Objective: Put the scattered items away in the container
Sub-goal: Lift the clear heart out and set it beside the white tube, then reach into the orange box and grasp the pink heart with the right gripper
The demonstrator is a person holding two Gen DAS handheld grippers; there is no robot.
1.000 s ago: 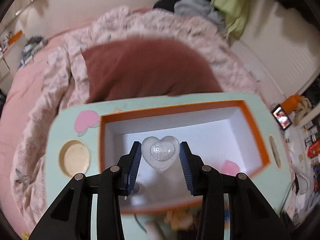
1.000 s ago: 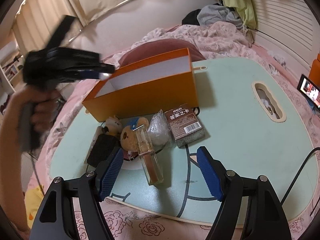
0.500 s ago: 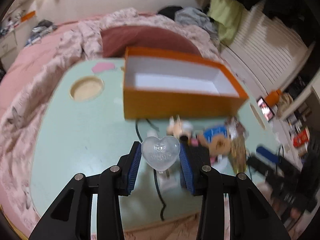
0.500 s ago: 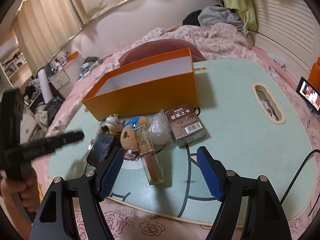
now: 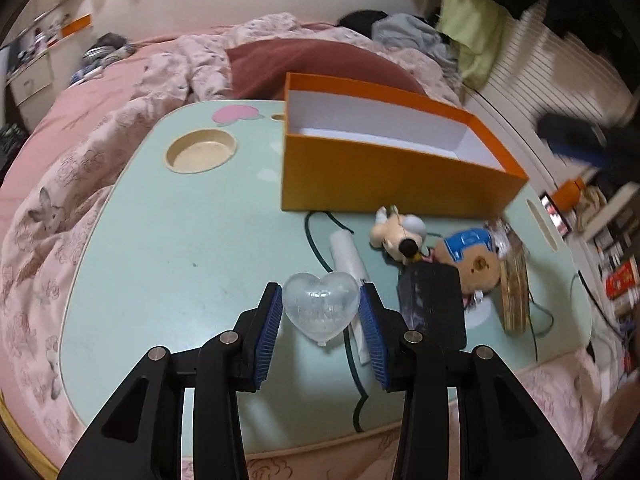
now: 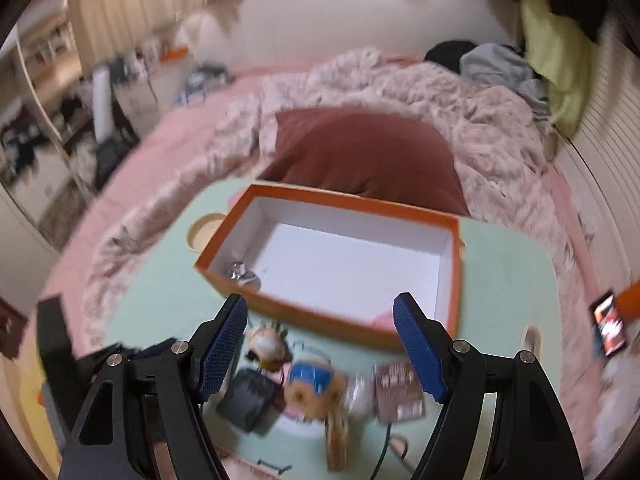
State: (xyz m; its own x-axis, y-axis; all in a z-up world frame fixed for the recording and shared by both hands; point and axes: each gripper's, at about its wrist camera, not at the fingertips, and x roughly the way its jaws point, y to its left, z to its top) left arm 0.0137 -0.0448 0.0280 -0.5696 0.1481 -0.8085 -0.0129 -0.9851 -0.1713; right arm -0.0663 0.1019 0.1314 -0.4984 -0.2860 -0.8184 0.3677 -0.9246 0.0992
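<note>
The orange box (image 6: 332,264) holds a small silvery item (image 6: 240,271) in one corner. Left gripper (image 5: 321,322) clamps a clear heart (image 5: 320,307); right gripper (image 6: 320,346) gapes empty before the box.

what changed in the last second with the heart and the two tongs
The left tongs carried the clear heart back from over the orange box to above the near table. The right tongs, open, lifted from the clutter and now look down into the box. The heart stays clamped; the scattered items have not moved.
</note>
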